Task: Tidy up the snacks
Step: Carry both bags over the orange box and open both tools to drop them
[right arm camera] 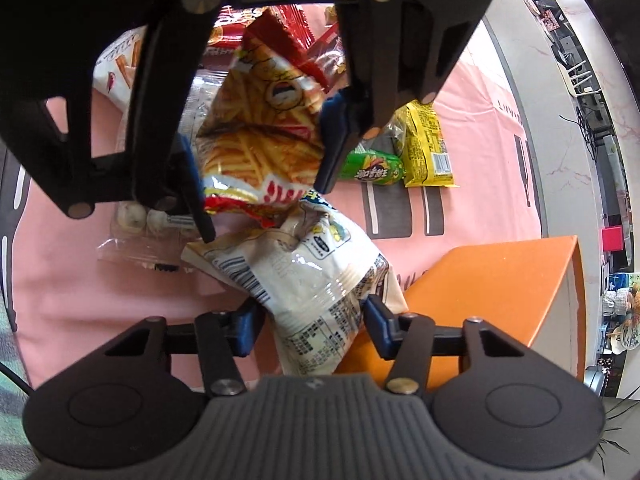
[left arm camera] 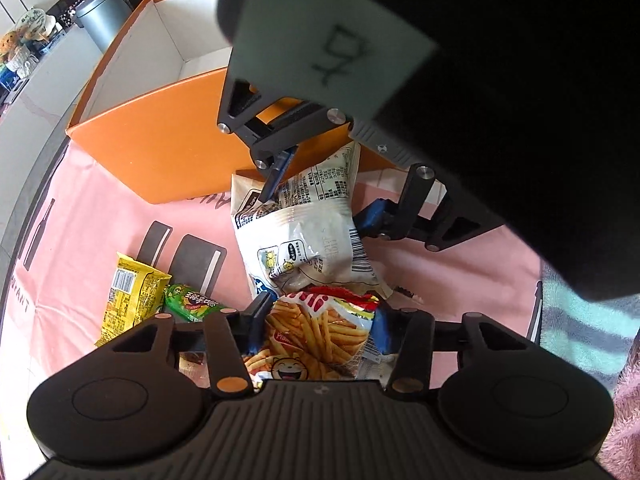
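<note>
My left gripper [left arm camera: 316,330] is shut on a fries snack bag [left arm camera: 316,336] with a red top; the same gripper [right arm camera: 264,176] and bag [right arm camera: 256,136] show at the top of the right wrist view. My right gripper [right arm camera: 314,330] is shut on a white snack bag [right arm camera: 304,280], which also shows in the left wrist view [left arm camera: 308,232] with the right gripper [left arm camera: 316,200] facing me. Both bags overlap above the pink cloth [left arm camera: 92,224]. An orange box [left arm camera: 160,152] with a white inside stands behind.
A yellow packet [left arm camera: 130,296] and a green candy packet [left arm camera: 192,304] lie on the cloth at left, also in the right wrist view [right arm camera: 428,148] [right arm camera: 370,166]. A clear packet [right arm camera: 140,232] and red packets [right arm camera: 296,28] lie nearby. A grey bin [left arm camera: 102,16] stands beyond the table.
</note>
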A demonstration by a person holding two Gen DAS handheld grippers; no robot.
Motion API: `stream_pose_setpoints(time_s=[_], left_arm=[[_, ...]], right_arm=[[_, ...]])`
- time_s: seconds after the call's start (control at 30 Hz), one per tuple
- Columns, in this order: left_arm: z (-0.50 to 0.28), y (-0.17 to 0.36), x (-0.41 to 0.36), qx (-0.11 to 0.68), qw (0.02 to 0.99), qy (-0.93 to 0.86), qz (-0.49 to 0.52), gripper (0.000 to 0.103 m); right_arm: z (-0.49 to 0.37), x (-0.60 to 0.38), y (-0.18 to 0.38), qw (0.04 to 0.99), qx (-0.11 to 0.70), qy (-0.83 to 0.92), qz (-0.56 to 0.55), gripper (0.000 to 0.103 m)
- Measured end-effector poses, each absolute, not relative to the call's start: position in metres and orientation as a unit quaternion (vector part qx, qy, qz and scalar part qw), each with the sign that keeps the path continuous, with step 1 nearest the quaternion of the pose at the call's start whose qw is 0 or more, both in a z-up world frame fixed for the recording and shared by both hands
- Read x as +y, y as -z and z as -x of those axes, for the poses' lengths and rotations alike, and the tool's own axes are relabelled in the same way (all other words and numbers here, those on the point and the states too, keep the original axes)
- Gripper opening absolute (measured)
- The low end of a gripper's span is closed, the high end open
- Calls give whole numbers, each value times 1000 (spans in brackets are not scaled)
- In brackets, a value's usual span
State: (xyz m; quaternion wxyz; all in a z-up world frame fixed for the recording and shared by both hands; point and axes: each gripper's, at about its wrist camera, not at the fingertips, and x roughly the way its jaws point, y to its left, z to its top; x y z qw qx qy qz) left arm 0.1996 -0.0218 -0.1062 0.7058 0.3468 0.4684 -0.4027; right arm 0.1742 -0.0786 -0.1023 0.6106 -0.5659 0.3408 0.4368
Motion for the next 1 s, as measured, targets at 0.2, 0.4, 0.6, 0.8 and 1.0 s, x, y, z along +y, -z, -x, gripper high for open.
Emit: stream_pose_setpoints(time_s=[0.2,0.4,0.6,0.8,1.0], left_arm=[[-202,101,-26,481,707,391,-340,39],[-195,95,-27,486,704,382,-349,38],[-186,94,-27,497,703,364,-357,37],[-173,97,-28,508,697,347,-368,37],[-152,94,-34,524,680,344,-381,37]], right_arm=[[-168,-83,94,611,345,-437,563,38],[-155,-90,81,615,346,-439,556,37],[-137,-97,60,620,354,-441,543,36],[-119,-103,43,621,361,-448,532,36],[-94,-107,31,609,370,-458,531,36]])
